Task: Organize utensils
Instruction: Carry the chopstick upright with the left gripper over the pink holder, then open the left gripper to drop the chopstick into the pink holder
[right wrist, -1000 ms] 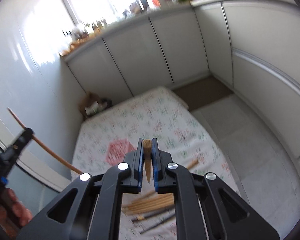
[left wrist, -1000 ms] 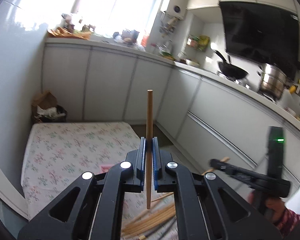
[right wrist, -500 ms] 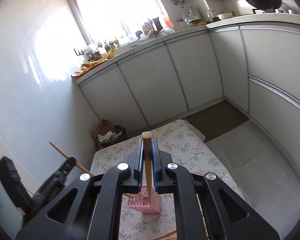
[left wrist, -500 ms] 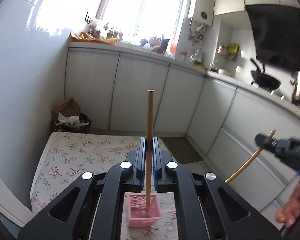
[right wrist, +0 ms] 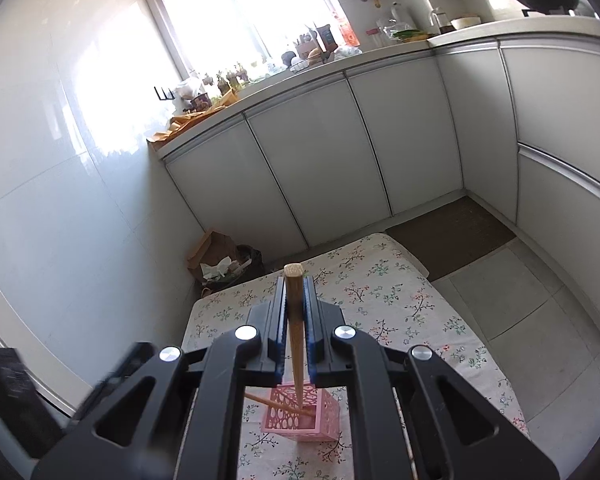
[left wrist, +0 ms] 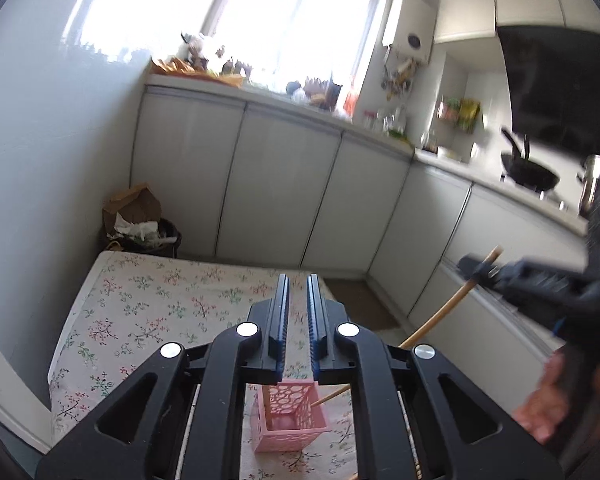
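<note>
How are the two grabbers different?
The left gripper is open; the right gripper is shut. The left gripper holds nothing; the right gripper grips a wooden chopstick, its tip down in the pink basket. Both are black with blue pads, above that basket.

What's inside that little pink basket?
The pink basket holds one chopstick leaning inside; the right tool lowers another chopstick in. Its floor is mostly hidden.
</note>
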Tool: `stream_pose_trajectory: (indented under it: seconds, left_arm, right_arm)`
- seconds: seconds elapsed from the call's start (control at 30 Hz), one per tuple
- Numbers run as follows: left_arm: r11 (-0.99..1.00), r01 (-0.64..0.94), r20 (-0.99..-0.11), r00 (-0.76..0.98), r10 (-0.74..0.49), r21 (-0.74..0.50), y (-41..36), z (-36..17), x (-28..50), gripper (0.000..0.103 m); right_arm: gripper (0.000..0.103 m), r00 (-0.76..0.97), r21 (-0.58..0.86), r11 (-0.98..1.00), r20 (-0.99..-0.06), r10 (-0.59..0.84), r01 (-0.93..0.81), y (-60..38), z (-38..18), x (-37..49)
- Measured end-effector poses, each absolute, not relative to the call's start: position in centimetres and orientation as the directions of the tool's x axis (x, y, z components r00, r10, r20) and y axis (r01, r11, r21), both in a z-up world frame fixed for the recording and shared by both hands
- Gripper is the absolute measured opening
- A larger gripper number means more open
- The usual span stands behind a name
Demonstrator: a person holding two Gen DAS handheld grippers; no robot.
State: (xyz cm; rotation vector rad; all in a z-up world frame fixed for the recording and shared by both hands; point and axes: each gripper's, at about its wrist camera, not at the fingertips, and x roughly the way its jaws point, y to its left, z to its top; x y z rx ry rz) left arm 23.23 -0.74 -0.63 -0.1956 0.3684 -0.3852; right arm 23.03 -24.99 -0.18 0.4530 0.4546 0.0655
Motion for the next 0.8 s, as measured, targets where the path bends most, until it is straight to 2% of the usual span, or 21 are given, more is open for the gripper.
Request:
stream_pose_trajectory:
  seconds: [0.17, 0.27, 0.37, 0.4, 0.43, 0.47, 0.5, 0.67, 0.73, 0.77, 0.8]
  left_arm:
    - [0.902, 0.297, -0.233, 0.897, -0.376, -0.313, 1.8, 0.7, 20.9, 0.014]
    - [0.91, 0.293, -0.224, 0.904, -0.364, -0.293, 2.2, 1.4, 20.5, 0.015]
    - [0.909, 0.289, -0.214, 0.909, -0.359, -0.3, 2.8, 1.7, 20.1, 0.021]
    - [0.912, 0.286, -0.211, 0.911, -0.354, -0.294, 2.9, 1.8, 19.9, 0.022]
    - [0.914, 0.284, -0.207, 0.914, -0.349, -0.289, 3.0, 1.9, 19.7, 0.025]
    - [0.915, 0.285, -0.202, 0.915, -0.348, -0.286, 3.1, 2.0, 19.5, 0.026]
    - [0.915, 0.287, -0.197, 0.916, -0.349, -0.283, 3.2, 2.2, 19.3, 0.027]
    - [0.908, 0.31, -0.196, 0.908, -0.371, -0.283, 3.0, 2.5, 18.5, 0.038]
    - [0.908, 0.323, -0.2, 0.903, -0.38, -0.266, 2.5, 2.6, 18.1, 0.044]
    - [0.908, 0.329, -0.199, 0.902, -0.383, -0.259, 2.2, 2.6, 17.9, 0.052]
    - [0.907, 0.338, -0.201, 0.899, -0.39, -0.25, 1.8, 2.6, 17.6, 0.058]
  right_arm:
    - [0.008, 0.893, 0.382, 0.924, -0.423, 0.151, 0.025, -22.8, -0.7, 24.3]
    - [0.01, 0.887, 0.365, 0.931, -0.433, 0.16, 0.011, -21.6, -1.8, 25.4]
    - [0.012, 0.87, 0.357, 0.934, -0.457, 0.186, -0.012, -20.4, -3.1, 26.4]
    - [0.02, 0.869, 0.356, 0.934, -0.458, 0.185, -0.012, -20.1, -3.3, 26.5]
    - [0.037, 0.871, 0.359, 0.933, -0.456, 0.184, -0.01, -20.0, -3.3, 26.5]
    - [0.044, 0.878, 0.37, 0.929, -0.443, 0.183, -0.007, -20.2, -3.2, 26.2]
    - [0.047, 0.884, 0.373, 0.928, -0.435, 0.174, 0.001, -20.3, -3.0, 25.9]
    - [0.049, 0.897, 0.358, 0.933, -0.425, 0.117, 0.048, -21.7, -2.1, 23.9]
    - [0.062, 0.903, 0.36, 0.93, -0.42, 0.092, 0.072, -22.5, -2.0, 22.8]
    - [0.067, 0.907, 0.364, 0.926, -0.415, 0.068, 0.097, -23.3, -2.1, 21.9]
    - [0.079, 0.912, 0.369, 0.92, -0.408, 0.032, 0.133, -24.1, -2.2, 20.8]
